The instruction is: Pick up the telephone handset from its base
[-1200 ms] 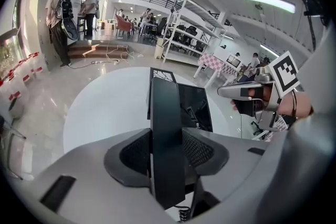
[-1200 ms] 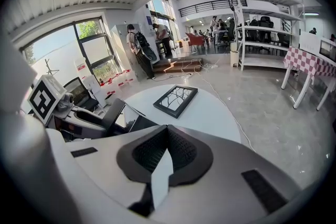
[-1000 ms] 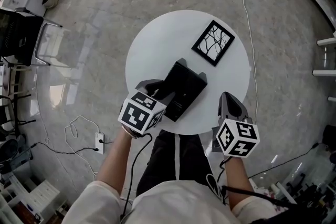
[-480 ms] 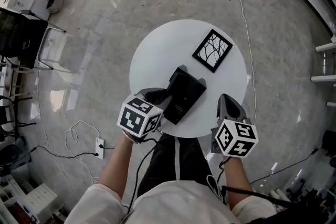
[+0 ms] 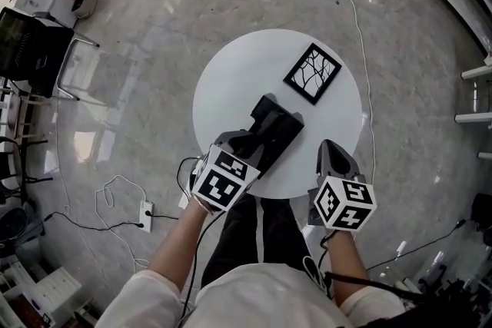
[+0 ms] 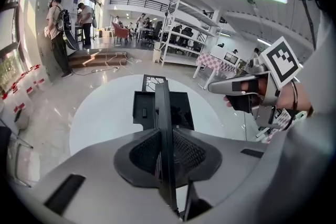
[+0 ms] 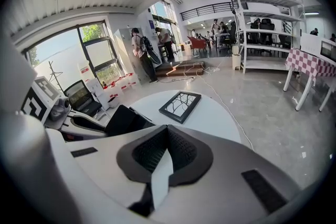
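Note:
A black telephone base (image 5: 280,128) sits on the round white table (image 5: 231,81). Its black handset (image 5: 252,136) lies along the base's left side. My left gripper (image 5: 244,145) reaches in from the near left. Its jaws have just been closing, and the pads now press on the handset (image 6: 161,107), which shows edge-on between them above the base (image 6: 182,113). Whether the handset has left the base I cannot tell. My right gripper (image 5: 336,151) hovers at the table's near right edge, shut with nothing in it (image 7: 167,132).
A black-framed picture (image 5: 313,73) of white branches lies at the table's far right. A power strip (image 5: 146,205) and cables lie on the floor at the left, near a chair (image 5: 65,65). Shelving stands at the right. People stand far off.
My left gripper has slid right and closer to the phone, and its jaws have narrowed onto the handset. My right gripper has stayed put.

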{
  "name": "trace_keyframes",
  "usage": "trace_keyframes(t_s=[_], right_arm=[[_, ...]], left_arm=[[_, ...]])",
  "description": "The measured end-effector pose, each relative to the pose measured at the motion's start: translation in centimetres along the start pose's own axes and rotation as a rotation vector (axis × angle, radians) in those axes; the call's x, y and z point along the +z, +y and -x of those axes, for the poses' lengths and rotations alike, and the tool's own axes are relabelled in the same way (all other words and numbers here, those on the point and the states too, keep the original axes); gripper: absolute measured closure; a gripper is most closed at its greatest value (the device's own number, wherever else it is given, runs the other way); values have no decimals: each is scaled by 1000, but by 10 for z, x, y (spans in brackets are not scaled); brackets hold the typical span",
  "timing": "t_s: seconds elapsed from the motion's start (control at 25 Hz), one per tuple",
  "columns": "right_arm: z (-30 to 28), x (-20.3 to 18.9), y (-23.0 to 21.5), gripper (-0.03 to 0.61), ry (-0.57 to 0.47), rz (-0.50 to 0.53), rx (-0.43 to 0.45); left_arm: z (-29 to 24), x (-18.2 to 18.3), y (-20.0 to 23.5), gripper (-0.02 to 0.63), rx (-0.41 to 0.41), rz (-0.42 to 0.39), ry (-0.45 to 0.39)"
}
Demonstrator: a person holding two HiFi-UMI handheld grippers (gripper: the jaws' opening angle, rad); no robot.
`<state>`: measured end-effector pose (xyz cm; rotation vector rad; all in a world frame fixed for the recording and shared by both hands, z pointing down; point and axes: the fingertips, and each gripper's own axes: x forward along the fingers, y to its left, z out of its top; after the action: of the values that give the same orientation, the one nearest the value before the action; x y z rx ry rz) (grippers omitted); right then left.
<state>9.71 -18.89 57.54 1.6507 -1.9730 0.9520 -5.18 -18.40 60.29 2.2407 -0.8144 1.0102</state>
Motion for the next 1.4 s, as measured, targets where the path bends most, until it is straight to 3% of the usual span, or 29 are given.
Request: trace_keyframes(t_s=[0.16, 0.48, 0.64, 0.92, 1.04, 1.4], right_arm=[[3, -2, 1, 554, -1, -3, 2], [6, -5, -5, 555, -2, -7, -7], [7, -4, -3, 555, -5, -9, -6], [7, -3, -7, 555, -2, -16, -16], [5, 1, -5, 555, -9, -17, -13], [13, 32, 0, 555, -69, -6, -13]], left_arm=[[-1, -1, 4, 531, 32, 1, 2], [-9, -2, 4, 526, -21, 31, 17], [-16, -8, 6, 520, 10, 2, 54], [-20, -9, 8, 519, -4, 22, 46], [-23, -10, 8, 525, -30, 73, 31], [-12, -1, 7, 529, -32, 102, -20]])
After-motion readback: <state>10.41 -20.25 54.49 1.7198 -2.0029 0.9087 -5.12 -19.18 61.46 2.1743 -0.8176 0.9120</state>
